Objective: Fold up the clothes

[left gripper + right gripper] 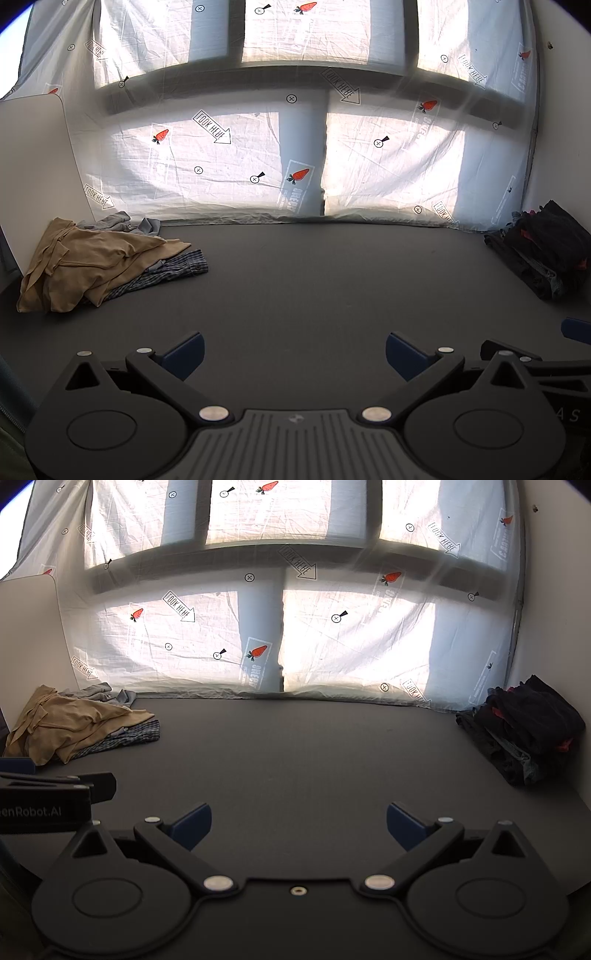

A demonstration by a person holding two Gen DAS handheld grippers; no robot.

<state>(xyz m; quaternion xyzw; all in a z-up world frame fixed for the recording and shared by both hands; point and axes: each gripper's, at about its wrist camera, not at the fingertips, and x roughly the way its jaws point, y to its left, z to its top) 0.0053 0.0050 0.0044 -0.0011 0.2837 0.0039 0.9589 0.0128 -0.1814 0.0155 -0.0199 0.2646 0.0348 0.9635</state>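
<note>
A loose pile of clothes lies at the far left of the dark table: a tan garment [85, 262] on top, a blue plaid shirt [173, 271] under it and a grey piece [110, 221] behind. The pile also shows in the right wrist view [74, 727]. A stack of dark clothes [543, 247] sits at the far right, also in the right wrist view [524, 727]. My left gripper [294, 350] is open and empty, low over the table's near part. My right gripper [298, 823] is open and empty beside it.
The dark grey table [314, 273] spreads between the two piles. A white printed sheet [236, 158] hangs behind the far edge, backlit by a window. A white panel [33, 155] stands at the left. The left gripper's side [55, 797] shows in the right wrist view.
</note>
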